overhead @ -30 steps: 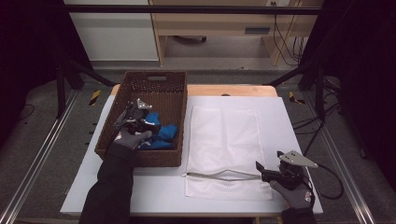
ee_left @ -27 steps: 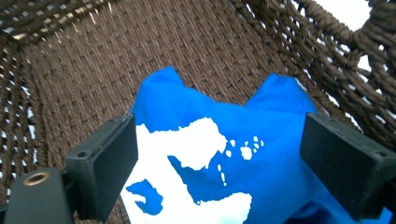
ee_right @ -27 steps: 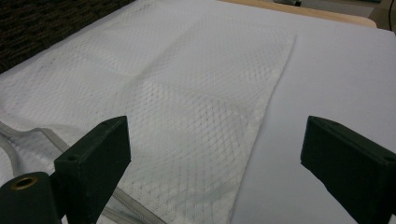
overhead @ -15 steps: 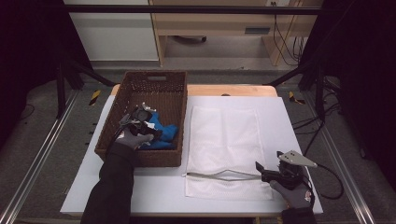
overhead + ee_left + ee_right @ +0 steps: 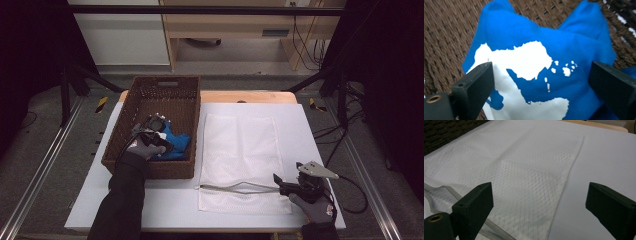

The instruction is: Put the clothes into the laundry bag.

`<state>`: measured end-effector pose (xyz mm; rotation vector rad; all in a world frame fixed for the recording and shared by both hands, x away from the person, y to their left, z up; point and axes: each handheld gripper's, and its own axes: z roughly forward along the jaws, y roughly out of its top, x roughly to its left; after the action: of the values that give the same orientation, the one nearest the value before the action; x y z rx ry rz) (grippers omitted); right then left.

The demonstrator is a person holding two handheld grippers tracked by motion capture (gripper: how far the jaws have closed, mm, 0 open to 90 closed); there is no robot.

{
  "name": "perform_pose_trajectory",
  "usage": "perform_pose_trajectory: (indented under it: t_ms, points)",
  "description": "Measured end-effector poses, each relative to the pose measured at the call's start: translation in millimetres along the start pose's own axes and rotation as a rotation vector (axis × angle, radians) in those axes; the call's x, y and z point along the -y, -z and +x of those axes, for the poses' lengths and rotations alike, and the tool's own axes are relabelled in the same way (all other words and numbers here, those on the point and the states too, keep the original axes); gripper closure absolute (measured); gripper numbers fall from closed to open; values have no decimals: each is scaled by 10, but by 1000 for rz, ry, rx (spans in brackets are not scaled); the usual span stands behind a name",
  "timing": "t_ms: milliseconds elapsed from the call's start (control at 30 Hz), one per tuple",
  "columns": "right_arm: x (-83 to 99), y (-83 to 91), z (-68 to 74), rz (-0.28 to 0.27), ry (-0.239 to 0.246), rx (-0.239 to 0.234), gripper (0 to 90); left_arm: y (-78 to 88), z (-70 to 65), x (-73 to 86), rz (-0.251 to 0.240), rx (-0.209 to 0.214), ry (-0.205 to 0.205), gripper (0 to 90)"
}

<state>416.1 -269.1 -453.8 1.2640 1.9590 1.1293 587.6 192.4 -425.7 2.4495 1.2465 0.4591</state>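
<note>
A person works at a white worktop [image 5: 305, 125] with a gripper in each hand. A brown wicker basket [image 5: 185, 95] sits on its left half, and a blue cloth [image 5: 176, 144] with a white print lies on the basket floor, toward the near right corner. The left gripper [image 5: 156, 131] hangs in the basket right above that cloth; in the left gripper view its 2 black fingers [image 5: 474, 82] stand wide apart on either side of the cloth [image 5: 564, 50], pressing on nothing. That spread pose over the bunched fabric looks like the set-up for a pinch.

Just right of the basket a white mesh laundry bag [image 5: 240, 145] lies flat, its zipped edge nearest the person and partly pulled open. The right gripper [image 5: 278, 180] rests low at the bag's near right corner, level with the zip, probably to keep the mouth ready for the cloth. In the right gripper view its fingers [image 5: 475, 201] are likewise apart, with the mesh [image 5: 524, 165] lying under and beyond them, not pinched.

Compared with 1 second ago, the left gripper sits a little nearer the basket's front wall and its fingers have just spread slightly further, with the cloth below them, not gripped. The right gripper, bag and basket are unchanged
</note>
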Motion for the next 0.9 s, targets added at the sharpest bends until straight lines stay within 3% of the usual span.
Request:
perform_pose_trajectory:
  t_ms: [67, 400, 733, 900]
  points:
    - [0, 2, -1, 0, -1, -1, 81, -28, 19, -3, 27, 8, 19, 52]
    - [0, 9, -5, 3, 1, 0, 81, -129, 36, -15, 123, 23, 37, 77]
    - [0, 9, -7, 5, 3, 0, 81, -119, 49, -14, 122, 70, 75, 279]
    - [1, 3, 1, 5, 4, -2, 83, -88, 48, -9, 102, 75, 72, 405]
